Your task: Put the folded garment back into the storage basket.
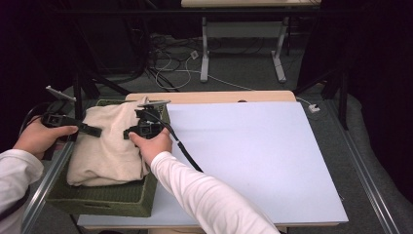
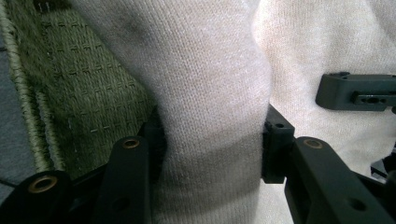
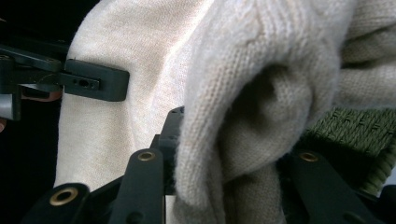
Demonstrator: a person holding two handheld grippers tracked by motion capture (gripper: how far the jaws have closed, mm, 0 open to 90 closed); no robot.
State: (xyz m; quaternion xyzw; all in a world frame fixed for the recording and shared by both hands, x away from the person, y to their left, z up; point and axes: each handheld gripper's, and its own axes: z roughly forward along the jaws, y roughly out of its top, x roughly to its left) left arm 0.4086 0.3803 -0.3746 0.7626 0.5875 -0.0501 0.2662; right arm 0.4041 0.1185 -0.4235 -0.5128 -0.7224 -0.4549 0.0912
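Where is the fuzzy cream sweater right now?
In the high view the cream sweater lies in the green woven basket at the table's left front, pinched between the left tool and right tool.

A cream knitted sweater (image 1: 104, 146) lies bunched and rumpled in a green woven basket (image 1: 117, 199) at the desk's left edge; a thick fold of it is pinched between the left tongs (image 2: 212, 140), another between the right tongs (image 3: 224, 158)
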